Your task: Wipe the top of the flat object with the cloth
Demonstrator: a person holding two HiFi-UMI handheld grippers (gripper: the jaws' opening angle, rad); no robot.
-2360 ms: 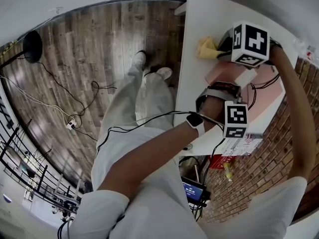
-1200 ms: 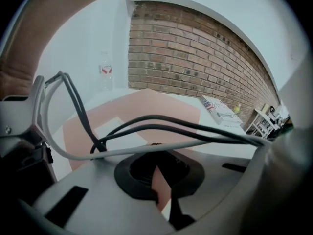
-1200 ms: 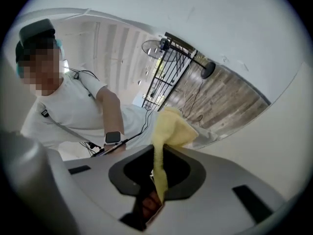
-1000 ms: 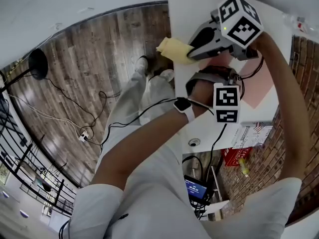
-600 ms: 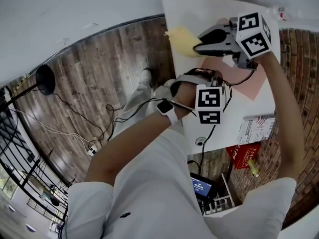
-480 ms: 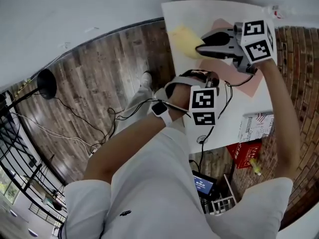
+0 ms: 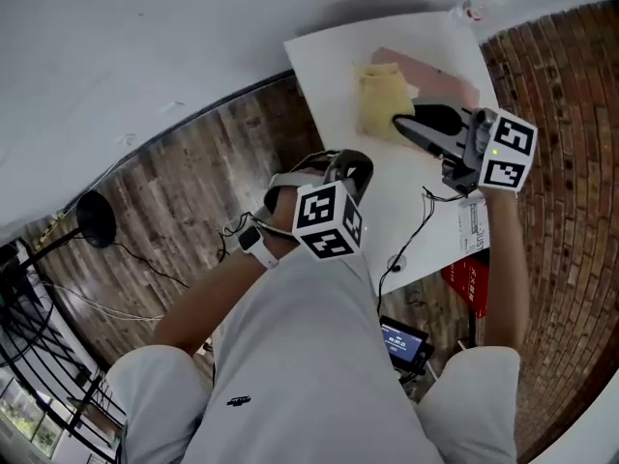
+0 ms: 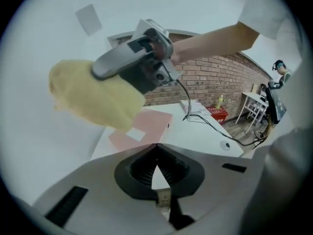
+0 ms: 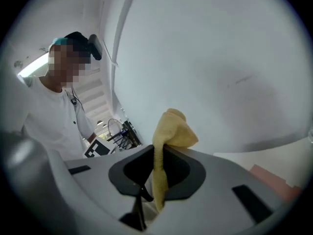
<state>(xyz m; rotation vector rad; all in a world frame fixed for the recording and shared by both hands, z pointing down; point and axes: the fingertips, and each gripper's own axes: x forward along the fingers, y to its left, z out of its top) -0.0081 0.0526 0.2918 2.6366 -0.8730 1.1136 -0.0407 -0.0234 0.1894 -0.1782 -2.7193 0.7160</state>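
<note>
A white table (image 7: 329, 75) stands by a white wall (image 7: 145, 46), with bricks (image 7: 551, 114) on 1 side and wood floor (image 7: 193, 191) on the other. The right gripper (image 7: 401, 124) pinches the yellow cloth (image 7: 382, 100) over the pink sheet (image 7: 440, 75) at the far edge. The left gripper (image 7: 350, 165) has its 2 jaws together on nothing, at the floor-side edge.

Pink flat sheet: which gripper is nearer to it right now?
Right. The right gripper, shut on the yellow cloth, is at the pink sheet's edge. The left gripper, shut and empty, sits back by the table's near edge, off the sheet.
</note>
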